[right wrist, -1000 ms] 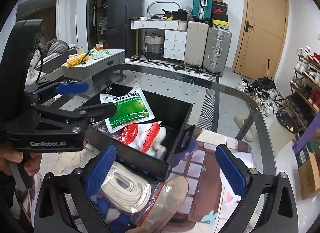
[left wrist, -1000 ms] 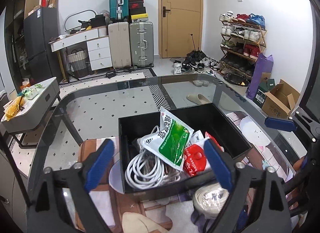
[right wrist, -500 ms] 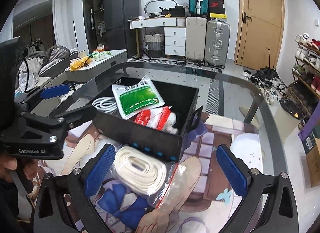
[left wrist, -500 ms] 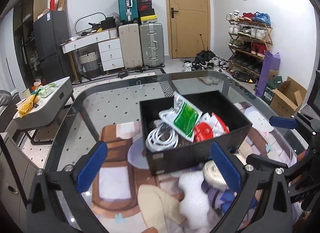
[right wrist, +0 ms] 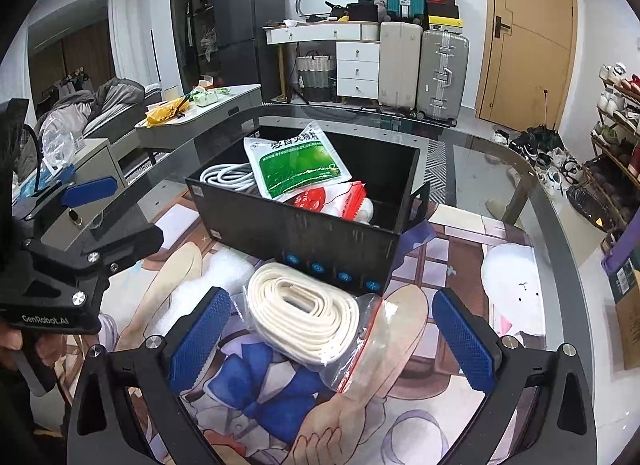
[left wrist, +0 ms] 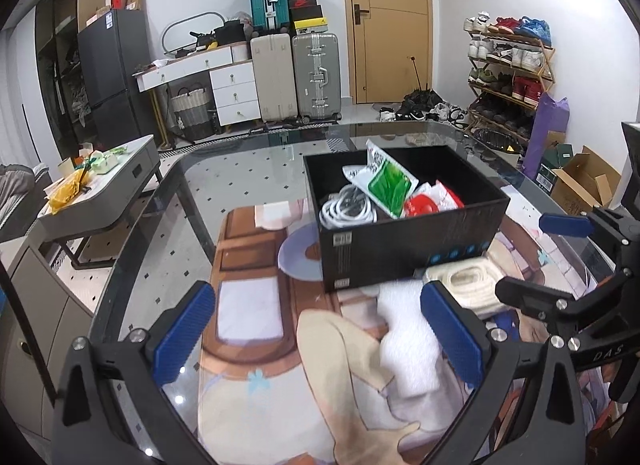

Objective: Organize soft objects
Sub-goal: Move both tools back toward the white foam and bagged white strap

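With both tools gaping and empty, the bagged cream strap coil [right wrist: 306,311] lies on the worktop just in front of the black box [right wrist: 320,239], between the right tool [right wrist: 334,339]'s pads, so a grab may pinch only the slippery, probably loose bag, while the left tool [left wrist: 320,329] hangs beside

The left gripper [left wrist: 320,329] is hovering with jaws spread wide and nothing between them over the printed mat [left wrist: 256,305] on the glass surface [left wrist: 208,185], facing the black box [left wrist: 404,249] holding a white cable [left wrist: 348,211] and green packet [left wrist: 390,185], while a coiled cream strap [left wrist: 464,281] is lying just beside it.
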A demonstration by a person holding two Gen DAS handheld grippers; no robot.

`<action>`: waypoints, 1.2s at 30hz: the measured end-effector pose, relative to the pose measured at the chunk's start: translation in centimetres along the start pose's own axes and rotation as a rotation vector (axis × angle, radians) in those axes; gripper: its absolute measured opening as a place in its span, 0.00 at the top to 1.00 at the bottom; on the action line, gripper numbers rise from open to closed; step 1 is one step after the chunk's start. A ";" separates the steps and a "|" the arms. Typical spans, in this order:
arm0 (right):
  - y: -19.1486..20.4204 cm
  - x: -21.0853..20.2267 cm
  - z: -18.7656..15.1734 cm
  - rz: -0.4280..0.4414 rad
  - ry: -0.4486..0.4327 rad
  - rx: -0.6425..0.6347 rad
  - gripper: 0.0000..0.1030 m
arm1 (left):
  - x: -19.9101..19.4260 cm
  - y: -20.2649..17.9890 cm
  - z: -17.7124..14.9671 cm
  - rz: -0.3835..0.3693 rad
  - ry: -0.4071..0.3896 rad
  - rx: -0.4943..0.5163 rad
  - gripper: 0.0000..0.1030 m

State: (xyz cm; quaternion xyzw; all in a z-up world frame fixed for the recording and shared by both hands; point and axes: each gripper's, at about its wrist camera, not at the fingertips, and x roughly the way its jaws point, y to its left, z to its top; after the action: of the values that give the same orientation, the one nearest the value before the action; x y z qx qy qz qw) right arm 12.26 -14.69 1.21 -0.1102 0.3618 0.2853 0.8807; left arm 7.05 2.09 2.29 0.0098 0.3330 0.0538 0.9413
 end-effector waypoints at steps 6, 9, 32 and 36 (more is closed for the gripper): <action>0.3 0.4 -0.5 0.009 0.005 -0.001 0.01 | -0.2 0.1 -1.2 0.009 0.016 0.003 0.00; 0.7 0.6 -0.7 0.019 0.011 -0.006 0.01 | -0.2 0.0 -1.6 0.014 0.025 0.003 0.00; 1.1 5.5 -1.6 0.006 0.183 -0.019 0.01 | 1.5 -1.3 -3.1 -0.040 0.105 0.026 0.00; 1.3 6.2 -1.5 0.007 0.197 -0.027 0.01 | 1.8 -1.7 -3.1 -0.054 0.118 0.049 0.00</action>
State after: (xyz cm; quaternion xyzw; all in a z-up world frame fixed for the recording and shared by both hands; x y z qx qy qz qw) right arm 14.22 -11.56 -4.22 -0.1481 0.4432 0.2811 0.8382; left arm 6.61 0.57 -1.32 0.0208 0.3895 0.0208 0.9206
